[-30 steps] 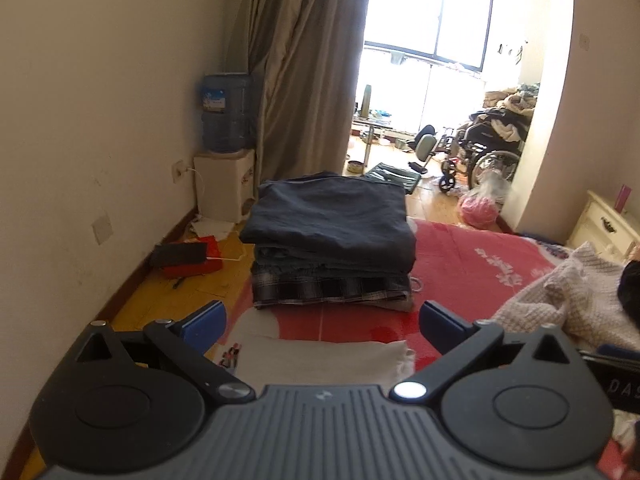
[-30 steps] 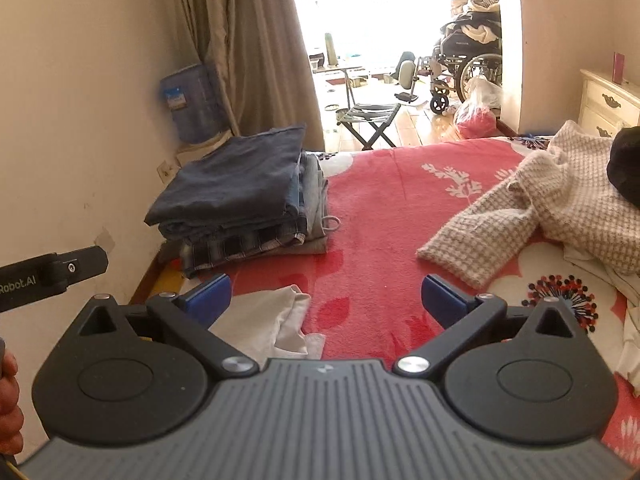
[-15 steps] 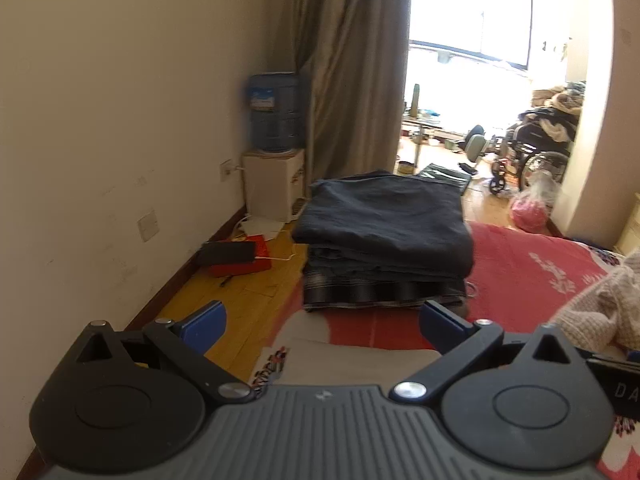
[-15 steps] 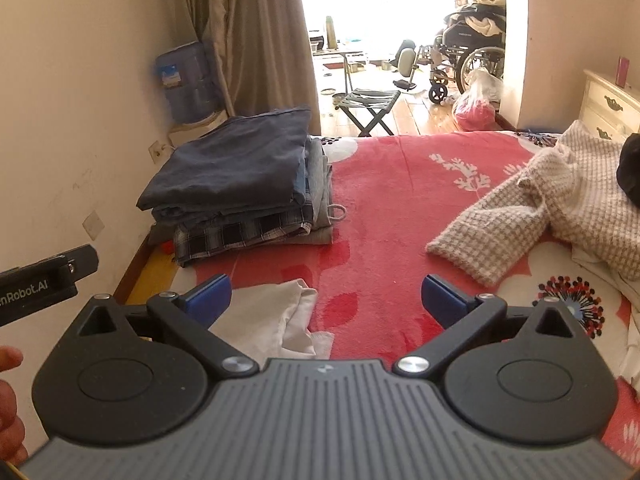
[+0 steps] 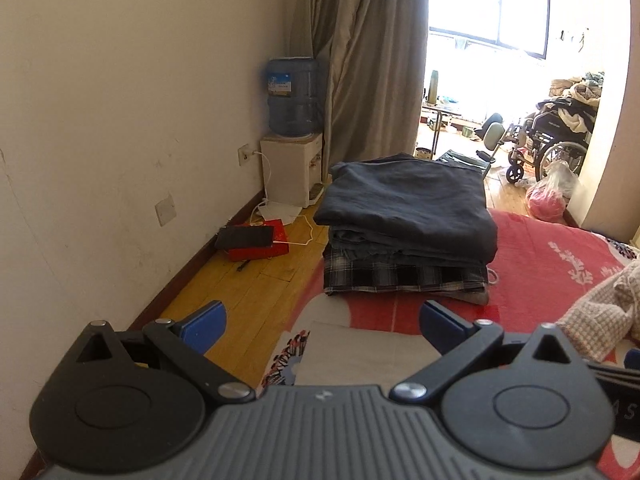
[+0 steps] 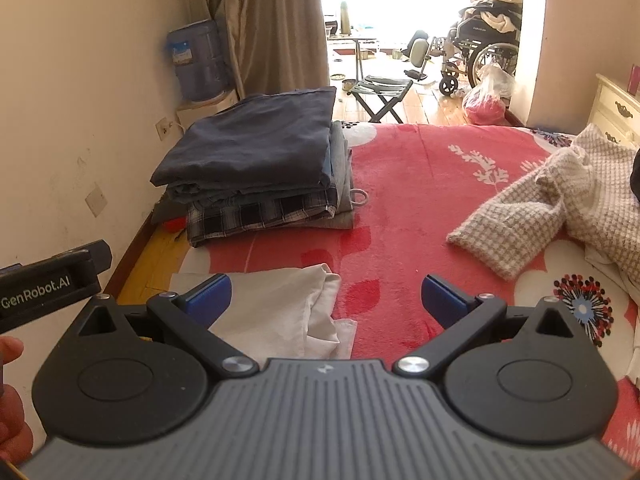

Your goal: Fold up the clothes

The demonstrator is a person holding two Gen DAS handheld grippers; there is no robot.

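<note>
**Pale cloth waits at the bed's near edge, both grippers empty**

The bed [image 6: 420, 184], under its red flowered cover, carries everything. At its far left corner sits the folded stack [image 6: 256, 168], dark on top and plaid beneath. The knitted sweater [image 6: 560, 208] sprawls unfolded well to the right of the stack. Nearer than the stack, at the bed's near edge, lies the white garment [image 6: 280, 308], loosely doubled. It looks thin, light and limp, so I judge it will sag and slide; pinch a hem corner. The right gripper [image 6: 325, 298] hovers over it, jaws apart. The left gripper [image 5: 323, 324] is likewise spread and empty.
</note>
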